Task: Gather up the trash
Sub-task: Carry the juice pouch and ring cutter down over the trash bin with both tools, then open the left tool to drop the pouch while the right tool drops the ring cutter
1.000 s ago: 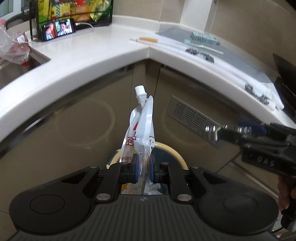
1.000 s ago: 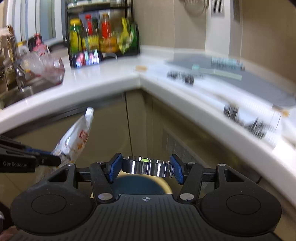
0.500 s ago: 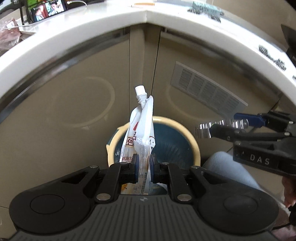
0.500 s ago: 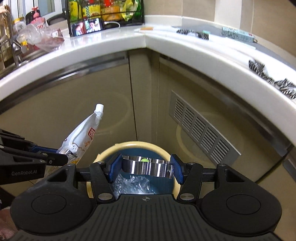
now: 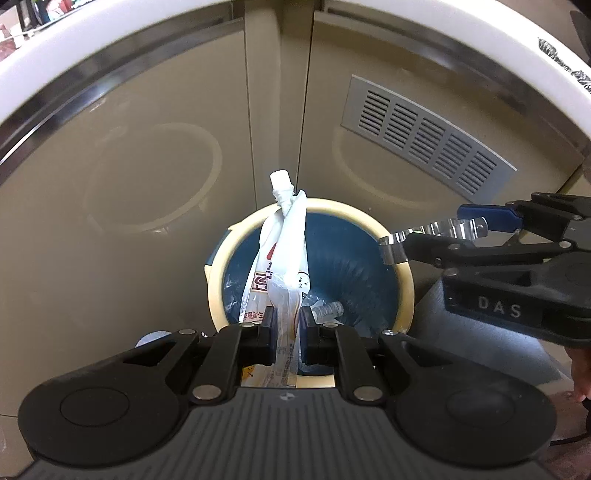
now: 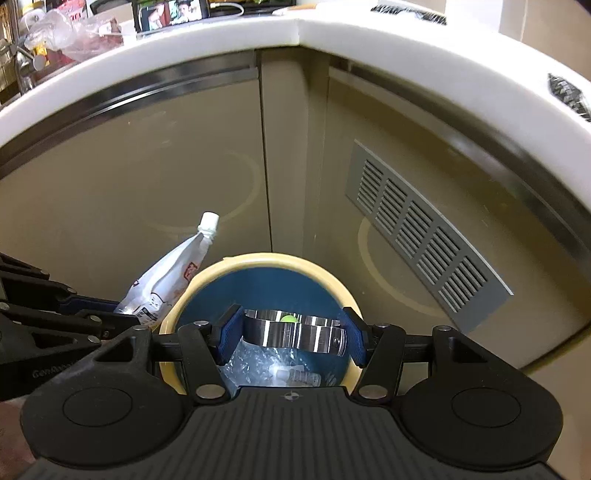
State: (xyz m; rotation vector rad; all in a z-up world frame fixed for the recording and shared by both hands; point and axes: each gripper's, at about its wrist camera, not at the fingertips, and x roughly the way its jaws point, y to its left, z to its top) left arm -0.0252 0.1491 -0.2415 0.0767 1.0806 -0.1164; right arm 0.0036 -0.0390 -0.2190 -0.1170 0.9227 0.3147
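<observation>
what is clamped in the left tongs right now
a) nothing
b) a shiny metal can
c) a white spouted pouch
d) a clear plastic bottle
c: the left tongs pinch a white spouted pouch, capped spout up, above the yellow-rimmed bin; the shiny can sits in the right tongs.

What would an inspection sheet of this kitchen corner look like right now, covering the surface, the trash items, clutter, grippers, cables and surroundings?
Surface: white curved countertop above beige cabinet doors.
Job's things: white spouted plastic pouch; shiny metal ring-shaped piece; blue bin with cream rim below, holding clear plastic wrap and a small bottle.
Clutter: crumpled plastic bags and a phone showing video on the counter.
Grippers: left gripper shut on the pouch; right gripper shut on the metal piece.
Cables: white cable behind the phone.
Surroundings: grey vent grille.
</observation>
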